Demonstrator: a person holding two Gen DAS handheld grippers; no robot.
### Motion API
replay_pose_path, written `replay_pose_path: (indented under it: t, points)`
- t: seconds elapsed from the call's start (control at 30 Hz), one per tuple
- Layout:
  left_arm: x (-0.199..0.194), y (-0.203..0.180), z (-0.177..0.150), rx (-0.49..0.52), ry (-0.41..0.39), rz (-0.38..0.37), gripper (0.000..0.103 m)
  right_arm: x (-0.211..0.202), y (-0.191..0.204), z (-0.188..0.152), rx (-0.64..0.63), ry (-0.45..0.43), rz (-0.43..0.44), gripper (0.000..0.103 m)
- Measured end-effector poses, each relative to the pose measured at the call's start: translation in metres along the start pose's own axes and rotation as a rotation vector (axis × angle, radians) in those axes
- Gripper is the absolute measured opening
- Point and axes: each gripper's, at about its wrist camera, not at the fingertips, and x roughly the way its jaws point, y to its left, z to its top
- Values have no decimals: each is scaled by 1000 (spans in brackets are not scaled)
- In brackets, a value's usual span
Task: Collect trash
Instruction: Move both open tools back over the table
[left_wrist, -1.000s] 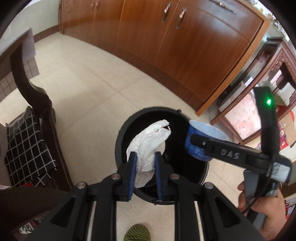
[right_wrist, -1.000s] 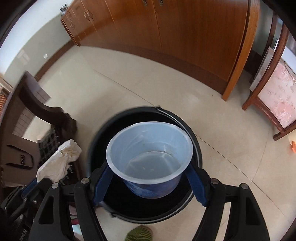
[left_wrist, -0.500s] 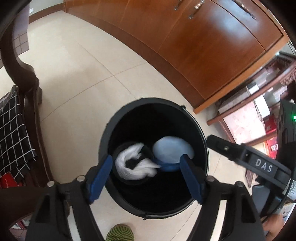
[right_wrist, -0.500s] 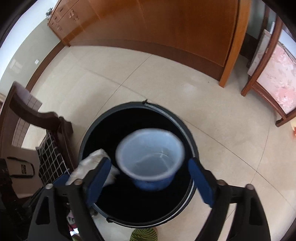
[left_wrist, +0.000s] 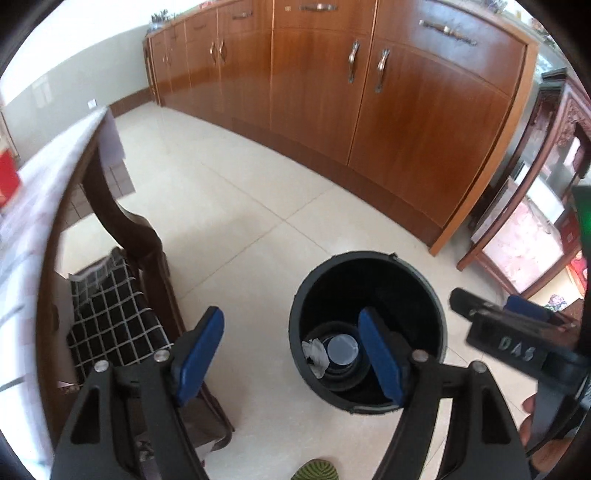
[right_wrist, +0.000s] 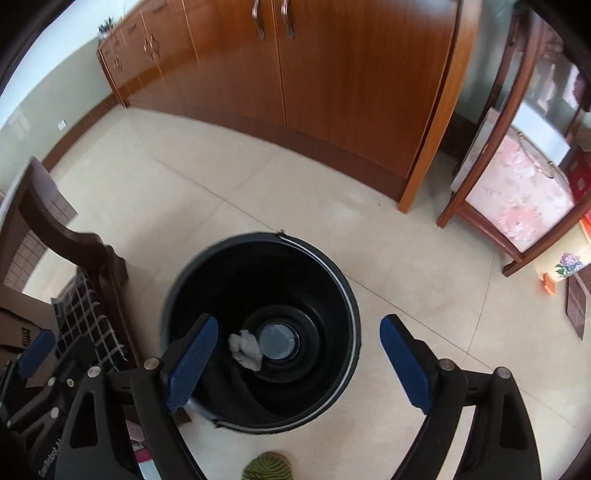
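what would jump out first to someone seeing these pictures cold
The black bin on the pale tiled floor draws the eye first, with a crumpled white tissue and a blue cup lying side by side at its bottom. Next come the blue-padded fingers of the right gripper and left gripper, both open and empty above it. Behind stands a long run of glossy brown wooden cabinets.

Both wrist cameras look steeply down past their own blue fingers; both share the black bin (left_wrist: 369, 325) (right_wrist: 258, 332), centre frame, and the wooden cabinets (left_wrist: 369, 110) (right_wrist: 332, 74) above.
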Motion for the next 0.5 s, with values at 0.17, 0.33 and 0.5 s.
replay_pose_path:
  t: [0.17, 0.33, 0.5]
  points:
    - [-54, 19, -6, -5, -92, -5, 77, -47, 21, -20, -16, -94, 57, 91]
    - [-98, 61, -20, -48, -158, 30, 77, -90, 56, -37, -63, -190, 158, 91]
    - [-131, 116, -39, -118, -202, 122, 77, -129, 109, -52, -168, -278, 245, 91]
